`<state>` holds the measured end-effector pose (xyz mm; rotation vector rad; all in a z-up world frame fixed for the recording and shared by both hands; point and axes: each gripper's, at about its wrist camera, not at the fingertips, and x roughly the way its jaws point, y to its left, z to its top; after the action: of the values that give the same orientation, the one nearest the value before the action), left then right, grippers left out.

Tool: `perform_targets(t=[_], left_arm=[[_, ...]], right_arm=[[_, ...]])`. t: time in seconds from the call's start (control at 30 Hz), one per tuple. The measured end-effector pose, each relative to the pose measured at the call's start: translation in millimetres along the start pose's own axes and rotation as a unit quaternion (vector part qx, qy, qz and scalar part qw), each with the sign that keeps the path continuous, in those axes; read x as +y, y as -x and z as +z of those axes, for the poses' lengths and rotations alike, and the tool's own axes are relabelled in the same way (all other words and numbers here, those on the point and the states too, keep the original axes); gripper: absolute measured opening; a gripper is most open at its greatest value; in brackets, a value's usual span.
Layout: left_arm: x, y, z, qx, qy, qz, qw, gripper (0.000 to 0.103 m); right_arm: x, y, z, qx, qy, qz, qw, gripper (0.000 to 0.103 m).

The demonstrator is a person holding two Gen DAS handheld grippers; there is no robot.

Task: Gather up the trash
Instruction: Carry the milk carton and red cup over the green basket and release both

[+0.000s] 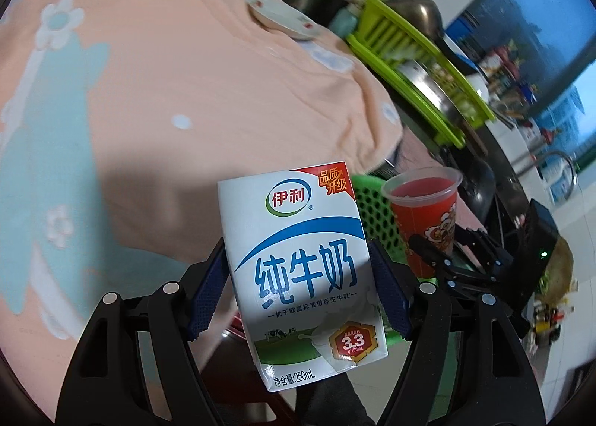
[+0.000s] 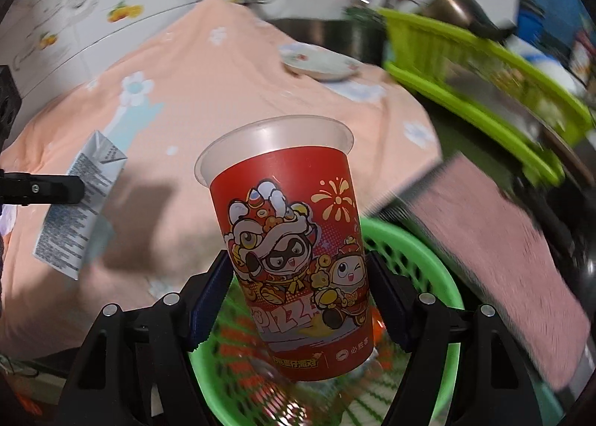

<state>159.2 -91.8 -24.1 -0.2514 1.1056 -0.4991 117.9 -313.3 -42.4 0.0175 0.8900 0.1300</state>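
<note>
My left gripper [image 1: 298, 292] is shut on a white and blue milk carton [image 1: 301, 273] and holds it in the air beside the table's edge. The carton also shows in the right wrist view [image 2: 80, 198], with one left finger on it. My right gripper [image 2: 298, 295] is shut on a red printed plastic cup [image 2: 294, 258], held tilted over a green mesh basket [image 2: 417, 269]. In the left wrist view the cup [image 1: 428, 217] and the right gripper [image 1: 447, 262] are to the right, above the basket [image 1: 372, 210].
A peach flowered cloth [image 2: 223, 90] covers the table, with a white plate [image 2: 320, 62] at its far side. A lime green dish rack [image 2: 484, 83] with pans stands on the right. A pink towel [image 2: 503, 258] lies by the basket.
</note>
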Motion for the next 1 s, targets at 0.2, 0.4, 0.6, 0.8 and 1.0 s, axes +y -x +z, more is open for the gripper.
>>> perform_targets(t=[0.2,0.4,0.6,0.8,1.0], left_arm=[[-30,-21,-8,0.018,-0.018,-0.012,0.9996,0.072],[-62,-42,-12,0.034,-0.044,-0.014,0.9983,0.072],[-80,-54,-13,0.039,-0.062,-0.010,0.9972,0.072],[-96,-68,-13,0.050,-0.079,-0.008,0.9955,0.072],[-102,-85,-13,0.058,-0.087,0.001,0.9945,0.072]], right_arm=[[-34,2,-38,0.020,-0.041,-0.026,0.999,0.070],[-57,4,-59,0.028,-0.076,-0.034,0.996,0.071],[-69,11,-70,0.021,-0.093,-0.032,0.995,0.071],[-70,24,-75,0.010,-0.095,-0.027,0.995,0.072],[-68,39,-79,-0.004,-0.095,-0.028,0.995,0.077]])
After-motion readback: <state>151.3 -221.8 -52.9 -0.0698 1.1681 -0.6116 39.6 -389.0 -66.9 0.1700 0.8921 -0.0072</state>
